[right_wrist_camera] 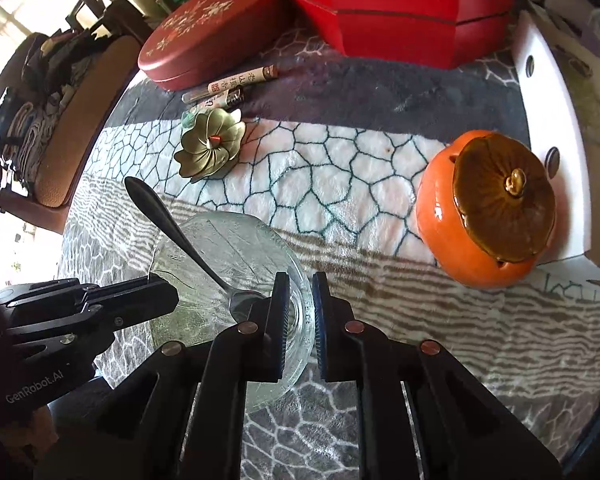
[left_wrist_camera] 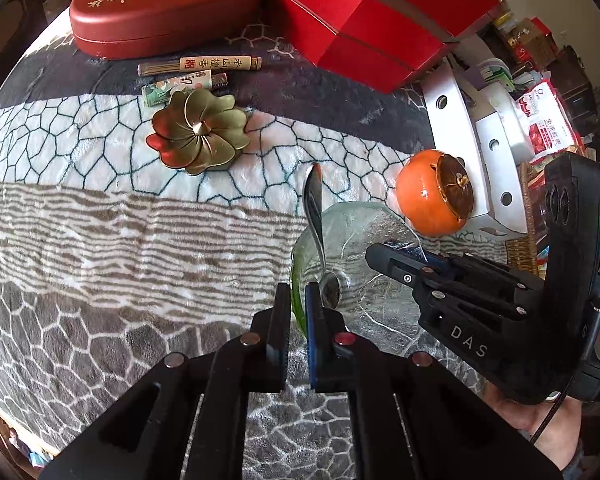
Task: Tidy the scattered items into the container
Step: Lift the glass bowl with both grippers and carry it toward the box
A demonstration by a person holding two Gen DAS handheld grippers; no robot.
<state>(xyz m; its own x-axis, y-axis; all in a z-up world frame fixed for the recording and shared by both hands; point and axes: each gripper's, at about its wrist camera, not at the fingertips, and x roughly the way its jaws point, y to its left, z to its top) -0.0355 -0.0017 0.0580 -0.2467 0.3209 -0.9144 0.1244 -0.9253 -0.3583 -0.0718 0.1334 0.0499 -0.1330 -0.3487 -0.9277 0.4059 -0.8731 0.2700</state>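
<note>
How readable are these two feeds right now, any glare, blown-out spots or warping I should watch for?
Left wrist view: sharp, even daylight; red glare on the brass flower dish, a highlight on the orange jar, and the table edge bends with the fisheye. Right wrist view: window at upper left is blown out, corners fall dark, and the glass bowl shows faintly against the blanket, its rim hard to trace.
</note>
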